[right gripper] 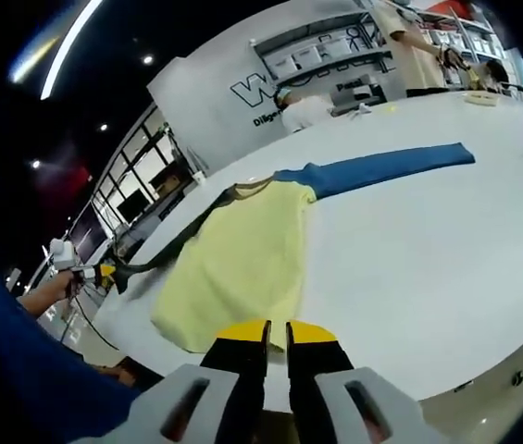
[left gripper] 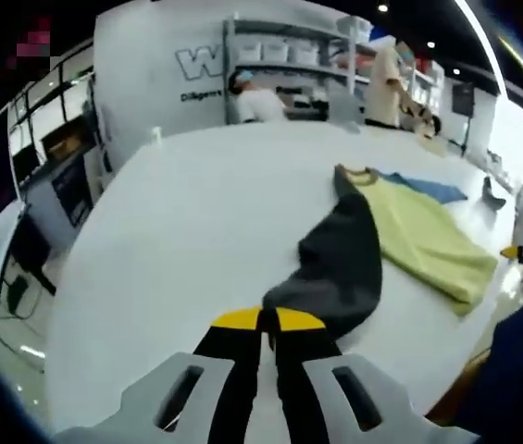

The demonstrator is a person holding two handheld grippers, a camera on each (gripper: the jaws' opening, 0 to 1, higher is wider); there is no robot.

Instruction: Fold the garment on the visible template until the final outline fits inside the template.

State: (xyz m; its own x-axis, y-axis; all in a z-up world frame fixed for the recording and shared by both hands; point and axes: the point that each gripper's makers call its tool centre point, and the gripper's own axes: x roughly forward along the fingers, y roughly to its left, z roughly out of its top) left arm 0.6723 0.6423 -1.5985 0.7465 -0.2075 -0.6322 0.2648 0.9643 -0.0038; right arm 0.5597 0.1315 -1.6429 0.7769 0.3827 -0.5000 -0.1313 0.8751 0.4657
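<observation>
**Garment spread on the white table, both grippers at its edges**

We see a colour-block long-sleeved garment [right gripper: 242, 259] with a pale yellow body, one dark grey sleeve and one blue sleeve, lying on a large white table [right gripper: 428, 268]. In the right gripper view the yellow body runs from 12 o'clock of the jaws up toward the collar; the blue sleeve [right gripper: 381, 166] stretches flat toward 2 o'clock, and the dark grey sleeve [right gripper: 164, 254] is drawn out toward 9 o'clock. Some wrinkles show in the yellow cloth.

The right gripper [right gripper: 277, 335], yellow-tipped black jaws, has them nearly together at the garment's hem; we cannot tell whether cloth is pinched. In the left gripper view the left gripper [left gripper: 267, 322] has its jaws closed on the end of the grey sleeve, which bunches and rises toward 1 o'clock.

Around: a white wall with dark lettering [left gripper: 196, 65], grey shelving with white bins [left gripper: 289, 55], and people [left gripper: 386, 88] at the far table edge. A small dark object [left gripper: 492, 196] lies at 3 o'clock, well apart from the garment.
</observation>
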